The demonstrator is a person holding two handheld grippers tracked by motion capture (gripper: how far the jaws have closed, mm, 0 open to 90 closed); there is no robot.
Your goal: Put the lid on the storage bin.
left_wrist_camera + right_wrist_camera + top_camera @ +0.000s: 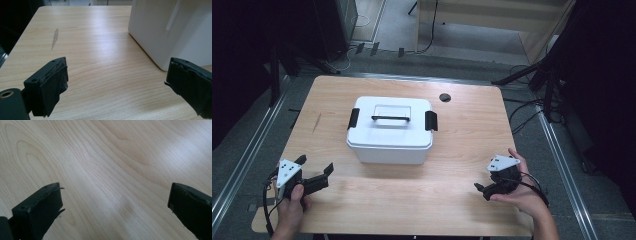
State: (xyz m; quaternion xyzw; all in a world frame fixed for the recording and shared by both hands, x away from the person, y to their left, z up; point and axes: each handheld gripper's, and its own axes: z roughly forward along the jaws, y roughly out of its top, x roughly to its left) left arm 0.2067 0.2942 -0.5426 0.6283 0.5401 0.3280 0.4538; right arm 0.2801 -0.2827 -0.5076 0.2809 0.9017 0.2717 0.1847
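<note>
Left to right, high view. The left claw (316, 167) rests low over the near-left corner of the pale wooden surface (472, 145), held in the person's left hand (294, 200); its jaws stand wide apart with nothing between them, and they point forward and rightward. Ahead of it and to its right stands the white rectangular plastic storage box (390, 131), its lid on, a slim dark carry handle (390, 118) lying across the lid top and a black latch clip (353, 118) at each end. In the left gripper view the box's near corner (160, 32) rises just beyond the right-hand jaw, apart from it. The box sits mid-surface, probably so that both claws can reach its two end clips equally. Beyond the box and to its right a small round black grommet (445, 97) is set in the surface. The right claw (480, 189), in the right hand (519, 192), lies near the near-right edge, well apart from the box; in the right gripper view its jaws are likewise spread, bare wood grain (112, 170) between them. Both claws appear parked at rest, ready to approach.
</note>
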